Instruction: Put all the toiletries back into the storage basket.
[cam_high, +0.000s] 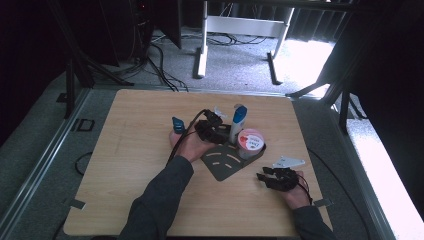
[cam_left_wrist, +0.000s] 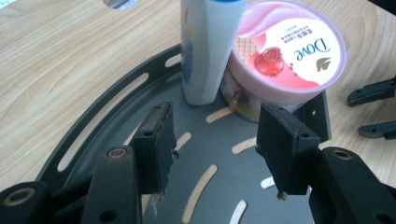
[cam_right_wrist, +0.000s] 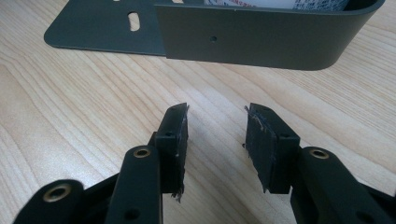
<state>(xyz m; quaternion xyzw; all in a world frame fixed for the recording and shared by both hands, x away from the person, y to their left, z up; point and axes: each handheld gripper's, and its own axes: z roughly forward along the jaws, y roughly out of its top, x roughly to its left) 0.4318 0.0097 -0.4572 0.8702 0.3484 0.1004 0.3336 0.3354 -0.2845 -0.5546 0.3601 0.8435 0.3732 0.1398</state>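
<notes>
My left tongs (cam_left_wrist: 215, 147) gape empty just near of the upright bottle (cam_left_wrist: 205, 51); my right tongs (cam_right_wrist: 215, 140), also apart, idle farther away.

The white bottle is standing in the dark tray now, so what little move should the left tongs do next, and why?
Probably draw the left tongs back, away from the white bottle. The bottle stands upright on the tray beside the pink tub, and the open tongs have nothing between them, so it looks set down. Pulling straight back should avoid knocking it over.
</notes>
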